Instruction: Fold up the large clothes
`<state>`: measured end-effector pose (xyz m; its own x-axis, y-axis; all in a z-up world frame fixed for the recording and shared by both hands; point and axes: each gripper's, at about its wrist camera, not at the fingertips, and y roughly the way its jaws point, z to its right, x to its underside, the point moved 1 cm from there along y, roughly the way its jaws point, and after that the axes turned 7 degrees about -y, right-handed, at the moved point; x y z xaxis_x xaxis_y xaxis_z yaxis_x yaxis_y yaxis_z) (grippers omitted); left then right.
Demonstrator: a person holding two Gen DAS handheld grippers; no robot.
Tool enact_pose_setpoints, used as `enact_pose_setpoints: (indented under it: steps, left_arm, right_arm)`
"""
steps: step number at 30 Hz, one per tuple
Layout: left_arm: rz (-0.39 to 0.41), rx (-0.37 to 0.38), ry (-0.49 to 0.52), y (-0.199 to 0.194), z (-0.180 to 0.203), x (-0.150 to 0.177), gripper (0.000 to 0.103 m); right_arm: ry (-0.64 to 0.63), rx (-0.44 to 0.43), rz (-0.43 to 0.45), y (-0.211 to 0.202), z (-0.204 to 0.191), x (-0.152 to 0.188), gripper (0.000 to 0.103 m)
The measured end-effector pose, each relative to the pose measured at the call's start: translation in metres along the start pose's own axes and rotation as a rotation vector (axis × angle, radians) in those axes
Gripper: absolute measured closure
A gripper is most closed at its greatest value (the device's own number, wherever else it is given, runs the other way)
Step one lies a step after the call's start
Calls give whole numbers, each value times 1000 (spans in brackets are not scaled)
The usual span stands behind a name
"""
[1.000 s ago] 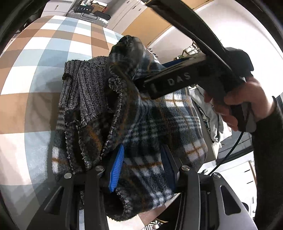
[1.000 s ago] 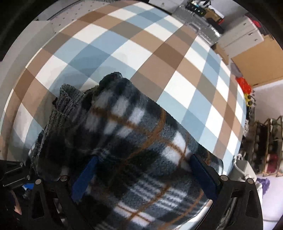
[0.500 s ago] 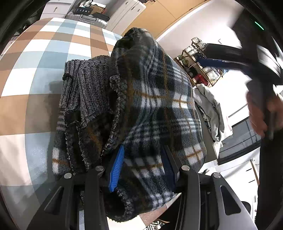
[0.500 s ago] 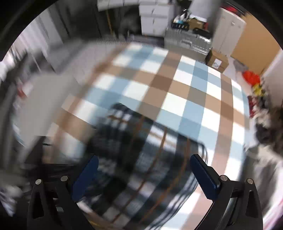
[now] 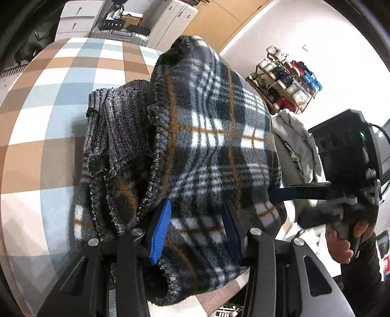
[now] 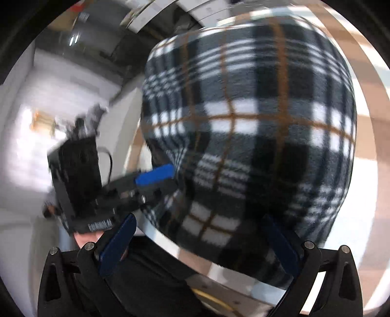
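A folded black, white and orange plaid fleece garment with a grey knit collar lies bunched on the checked table. My left gripper is shut on the garment's near edge, with its blue pads pressed into the fleece. It also shows in the right wrist view at the garment's left side. My right gripper is open, its jaws wide apart at the garment's near side; it shows in the left wrist view with its fingers against the fleece. The right wrist view is blurred.
The table's near edge runs just under the garment. A shelf rack of small items and a pile of light clothes stand to the right. White cabinets and a suitcase stand beyond the table's far end.
My right gripper has swung from above the garment round to its right near side, still open. My left gripper stays shut on the fleece.
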<state>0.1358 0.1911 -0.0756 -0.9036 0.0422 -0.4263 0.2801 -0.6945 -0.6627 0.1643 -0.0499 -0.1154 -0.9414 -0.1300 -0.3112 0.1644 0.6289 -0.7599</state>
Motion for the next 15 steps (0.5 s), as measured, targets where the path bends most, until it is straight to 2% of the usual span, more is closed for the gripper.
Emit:
enact_pose_setpoints:
  steps: [4,6,8,12,15]
  left_arm:
    - [5,-16,18,2,2,0,65]
    - [7,-26,27,2,3,0,65]
    - [11,-44,38,3,6,1,65]
    - [22,-103,98,10,22,2,64]
    - [27,-115,122,10,22,2,64]
  right_arm:
    - [65,-115,55,2,24,-4,0]
    - [68,-142,75,2,28,-6,0]
    - [53,-131,101,2,25,-3,0]
    - [-33,-30,137,6,7,4,0]
    - [-72,-3,111,-2,-6,4,0]
